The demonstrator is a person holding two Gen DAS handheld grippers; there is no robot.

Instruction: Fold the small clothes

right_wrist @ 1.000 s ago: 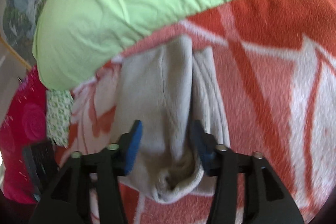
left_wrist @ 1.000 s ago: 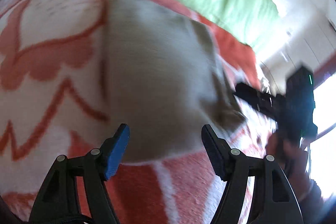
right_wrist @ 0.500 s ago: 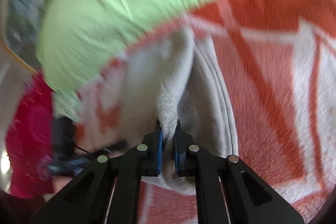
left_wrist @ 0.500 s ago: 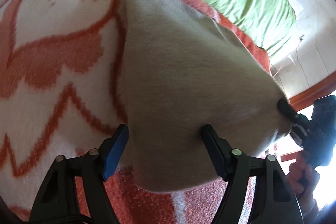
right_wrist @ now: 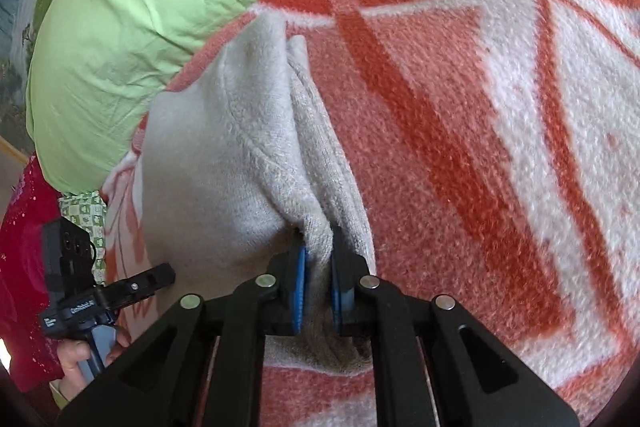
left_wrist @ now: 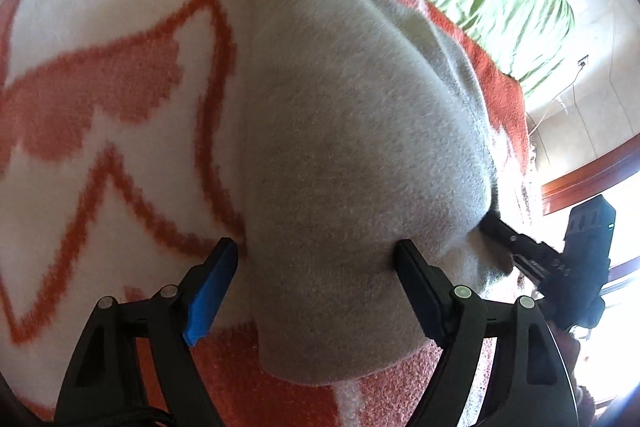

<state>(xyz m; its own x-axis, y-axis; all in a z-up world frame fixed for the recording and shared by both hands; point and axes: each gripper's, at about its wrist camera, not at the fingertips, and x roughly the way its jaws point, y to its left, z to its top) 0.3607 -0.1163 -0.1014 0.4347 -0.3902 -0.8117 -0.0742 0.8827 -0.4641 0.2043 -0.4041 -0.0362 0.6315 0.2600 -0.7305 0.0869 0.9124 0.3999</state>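
1. Grey fleece garment (right_wrist: 224, 163) lies on the orange blanket (right_wrist: 460, 131).
2. My right gripper (right_wrist: 318, 267) has just closed, pinching a fold.
3. My left gripper (left_wrist: 316, 267) has spread wider, straddling the cloth; folding can start.

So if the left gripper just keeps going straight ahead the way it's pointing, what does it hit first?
Most likely the grey garment: it fills the view ahead of the open left gripper, lying on the orange-and-white blanket.

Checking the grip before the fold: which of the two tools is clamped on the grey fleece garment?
The right tool, its blue pads pinching the grey fleece garment; the left tool stands open.
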